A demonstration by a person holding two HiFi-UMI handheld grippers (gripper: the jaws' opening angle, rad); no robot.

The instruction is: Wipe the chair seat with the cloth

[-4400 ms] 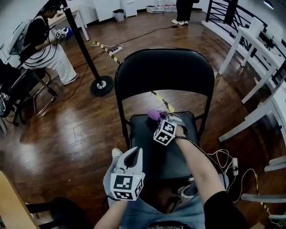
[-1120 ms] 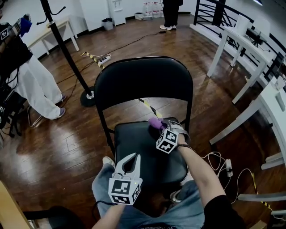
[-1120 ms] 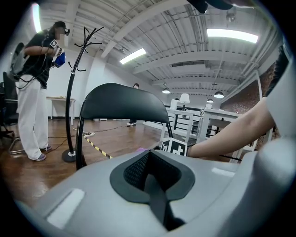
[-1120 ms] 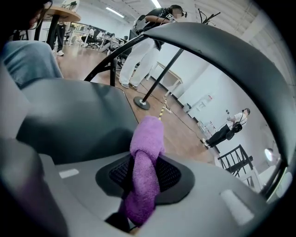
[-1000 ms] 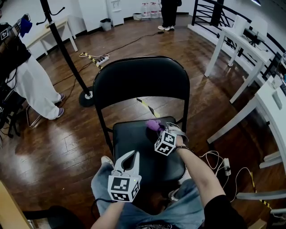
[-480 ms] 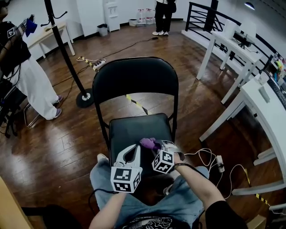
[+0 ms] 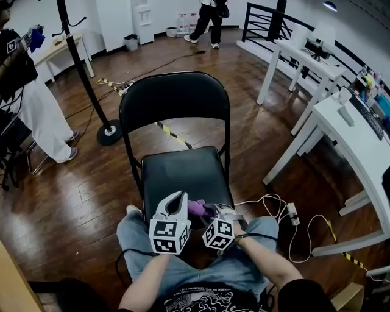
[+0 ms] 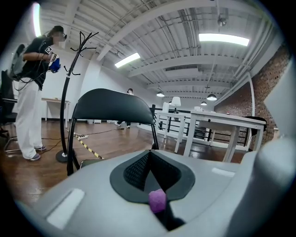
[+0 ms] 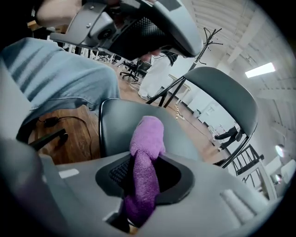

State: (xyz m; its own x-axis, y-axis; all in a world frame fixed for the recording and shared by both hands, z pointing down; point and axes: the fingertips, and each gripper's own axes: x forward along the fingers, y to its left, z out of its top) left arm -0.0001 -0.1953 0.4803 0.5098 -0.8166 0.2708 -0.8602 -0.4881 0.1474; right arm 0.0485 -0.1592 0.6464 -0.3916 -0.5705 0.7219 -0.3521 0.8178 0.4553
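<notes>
**A:** Entry one: task status?

**B:** Cloth (image 7: 196, 208): purple, bunched, at the front edge of the chair seat (image 7: 180, 173), close to the wearer's knees. Right claw (image 7: 211, 211): clamped on the cloth, which stands up from between its jaws in the right gripper view. Left claw (image 7: 177, 196): jaws together, nothing gripped, just left of the cloth. A small purple speck sits low between its jaws in its own view, and I cannot tell what it is. Judgement: the wipe looks to be under way, at the near end of a stroke. The seat shows no streak, dirt or damp mark, so the share already wiped cannot be told. The rear of the seat lies well apart from the cloth.

**A:** Entry two: the seat itself?

**B:** Black, padded, dull sheen, bare apart from the cloth. It belongs to a folding chair with a black metal frame and a curved backrest (image 7: 173, 97). Whether the cloth presses on the seat or only hangs over its edge cannot be told.

**A:** Entry three: the room?

**B:**
- Dark plank floor (image 7: 91, 189).
- Coat stand (image 7: 85, 67), behind the chair to the left.
- Yellow-black tape (image 7: 173, 135) on the floor under the backrest.
- White cable (image 7: 277, 204) to the chair's right.
- White surface (image 7: 347, 119) at the right.
- Black railing (image 7: 268, 18) at the far end.
- One person in white trousers (image 7: 36, 116) at the left.
- Another person (image 7: 207, 15) at the far end.
</notes>
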